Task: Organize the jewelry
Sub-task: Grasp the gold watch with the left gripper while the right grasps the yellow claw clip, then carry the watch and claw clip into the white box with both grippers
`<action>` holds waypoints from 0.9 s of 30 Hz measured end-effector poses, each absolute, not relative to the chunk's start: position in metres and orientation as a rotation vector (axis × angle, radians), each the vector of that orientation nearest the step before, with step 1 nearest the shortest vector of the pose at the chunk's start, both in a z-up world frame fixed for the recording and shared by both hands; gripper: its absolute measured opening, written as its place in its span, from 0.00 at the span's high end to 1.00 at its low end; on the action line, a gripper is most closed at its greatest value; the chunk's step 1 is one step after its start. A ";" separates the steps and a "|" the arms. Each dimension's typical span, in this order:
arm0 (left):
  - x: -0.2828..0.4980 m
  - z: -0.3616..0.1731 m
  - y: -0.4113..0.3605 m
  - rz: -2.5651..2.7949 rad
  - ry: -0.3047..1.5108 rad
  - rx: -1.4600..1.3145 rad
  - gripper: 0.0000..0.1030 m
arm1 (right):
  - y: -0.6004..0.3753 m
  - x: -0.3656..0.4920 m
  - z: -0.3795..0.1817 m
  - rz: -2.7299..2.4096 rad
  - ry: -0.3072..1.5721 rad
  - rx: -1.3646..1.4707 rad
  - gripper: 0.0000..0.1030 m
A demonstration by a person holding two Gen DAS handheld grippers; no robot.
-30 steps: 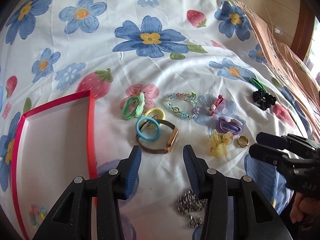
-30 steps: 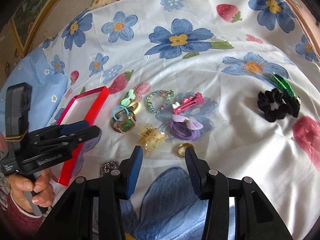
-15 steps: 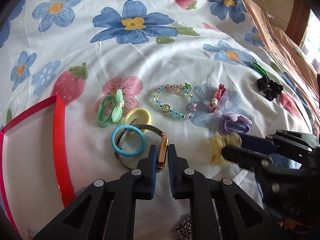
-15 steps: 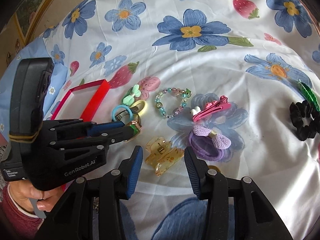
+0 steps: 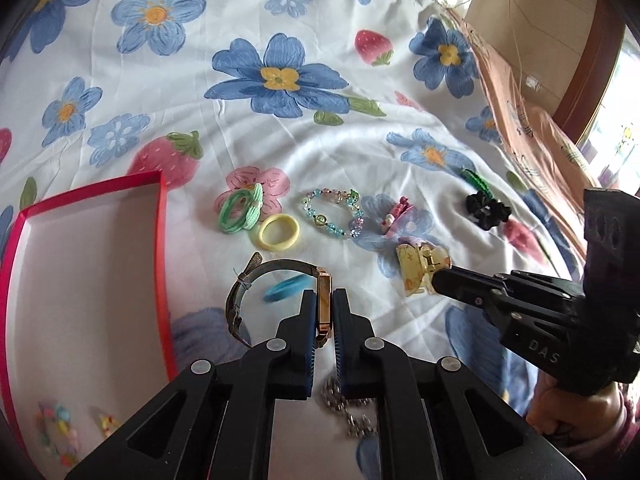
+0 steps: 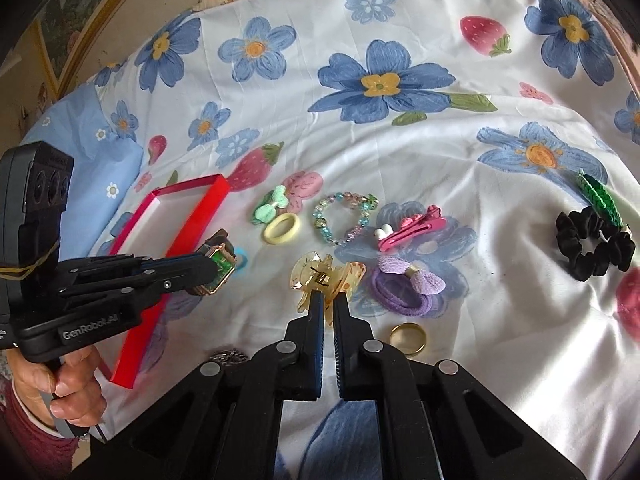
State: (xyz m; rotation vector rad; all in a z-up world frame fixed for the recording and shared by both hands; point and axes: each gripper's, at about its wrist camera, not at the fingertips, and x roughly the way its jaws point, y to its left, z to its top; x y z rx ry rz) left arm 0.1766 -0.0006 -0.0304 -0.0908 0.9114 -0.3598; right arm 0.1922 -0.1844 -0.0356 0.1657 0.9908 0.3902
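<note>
My left gripper [image 5: 324,298] is shut on a gold wristwatch [image 5: 323,300] with a dark mesh band, lifted above the bedsheet; it also shows in the right wrist view [image 6: 218,266]. My right gripper [image 6: 328,300] is shut on a yellow translucent claw clip [image 6: 326,276], also seen in the left wrist view [image 5: 420,268]. A blurred blue hair ring [image 5: 286,287] hangs or falls under the watch. The red-rimmed white tray [image 5: 158,248] lies to the left with small colourful pieces inside.
On the flowered sheet lie a green hair tie [image 5: 240,212], yellow ring tie [image 5: 279,232], bead bracelet [image 5: 332,212], pink clips [image 6: 412,226], purple bow tie [image 6: 408,288], gold ring [image 6: 408,338], black scrunchie [image 6: 592,244] and a silver chain [image 5: 348,412].
My left gripper closed on the watch and lifted it; the blue ring slipped off. My right gripper moved to the yellow claw clip, closed on it and raised it.
</note>
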 end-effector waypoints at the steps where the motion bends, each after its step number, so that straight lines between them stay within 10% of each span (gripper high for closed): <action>1: 0.171 -0.028 0.003 -0.358 0.908 -0.096 0.93 | -0.183 0.190 -0.033 0.397 0.986 0.164 0.96; 27: 0.079 0.004 0.115 -0.123 0.808 -0.200 0.93 | -0.077 0.175 -0.002 0.611 0.954 0.094 0.96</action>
